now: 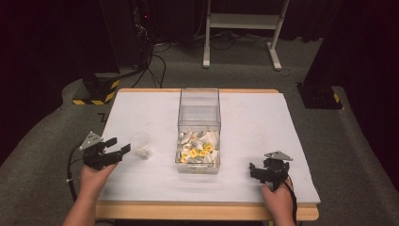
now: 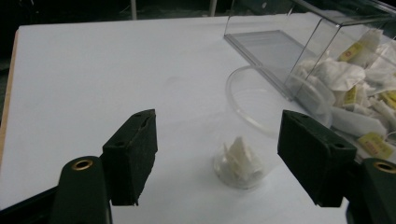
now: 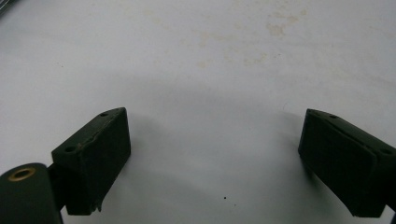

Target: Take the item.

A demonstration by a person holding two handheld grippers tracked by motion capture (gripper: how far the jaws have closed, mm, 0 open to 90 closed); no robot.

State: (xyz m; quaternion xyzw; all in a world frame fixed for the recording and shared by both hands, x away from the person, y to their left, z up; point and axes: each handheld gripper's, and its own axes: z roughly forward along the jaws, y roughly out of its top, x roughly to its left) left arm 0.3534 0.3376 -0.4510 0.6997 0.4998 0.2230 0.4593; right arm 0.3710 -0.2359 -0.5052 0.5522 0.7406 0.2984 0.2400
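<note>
So the job here looks like moving tea bags out of the clear bin (image 1: 199,127) into the little clear plastic cup (image 1: 141,145), one at a time. Going by what's lying where, I'd say it's barely begun: the cup has what looks like one white tea bag (image 2: 239,158) crumpled at the bottom, and the bin is still holding a decent heap of them (image 1: 197,147) down at its near end.

The left gripper (image 1: 116,148) sits just left of the cup, fingers (image 2: 132,154) spread wide with nothing between them. In the left gripper view the cup stands a little ahead, between the two pads but not touched by either (so released, not grabbing the cup). The right gripper (image 1: 254,170) rests on the worktop (image 1: 263,122) well to the right of the bin, and its fingers (image 3: 95,156) are also spread apart over bare white surface, holding nothing.

What's left, as far as I can judge: pretty much the whole pile. Either hand would need to reach into the bin for another bag, then carry it over to the cup, which stands near the bin's left side.

As for writing: the bags have yellow paper tags (image 2: 376,143) with some red print on them, but it's too small and blurry to read, so I can't name a brand. No readable labels on the bin or cup either.
</note>
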